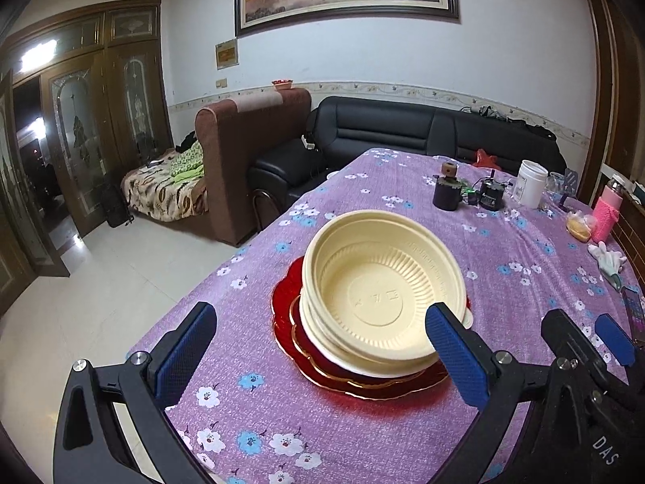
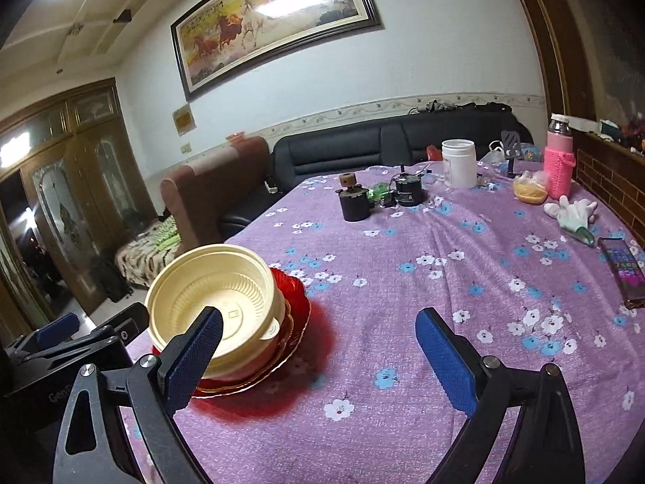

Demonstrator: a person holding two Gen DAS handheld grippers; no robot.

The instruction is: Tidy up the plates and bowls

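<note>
Cream plastic bowls [image 1: 379, 294] sit nested and tilted on a stack of red glass plates [image 1: 354, 379] near the table's left edge. My left gripper [image 1: 322, 355] is open, its blue pads on either side of the stack, touching nothing. In the right wrist view the bowls [image 2: 213, 294] and red plates [image 2: 294, 314] lie at the left. My right gripper [image 2: 318, 359] is open and empty, to the right of the stack, over bare cloth. Its blue pad also shows in the left wrist view [image 1: 612, 339].
The purple floral tablecloth [image 2: 403, 250] covers the table. At the far end stand a dark pot [image 2: 354, 201], a black device [image 2: 409, 191], a white jar [image 2: 459, 163], a pink bottle [image 2: 560, 161]. A white glove [image 2: 572, 211] and a phone [image 2: 623, 270] lie at the right.
</note>
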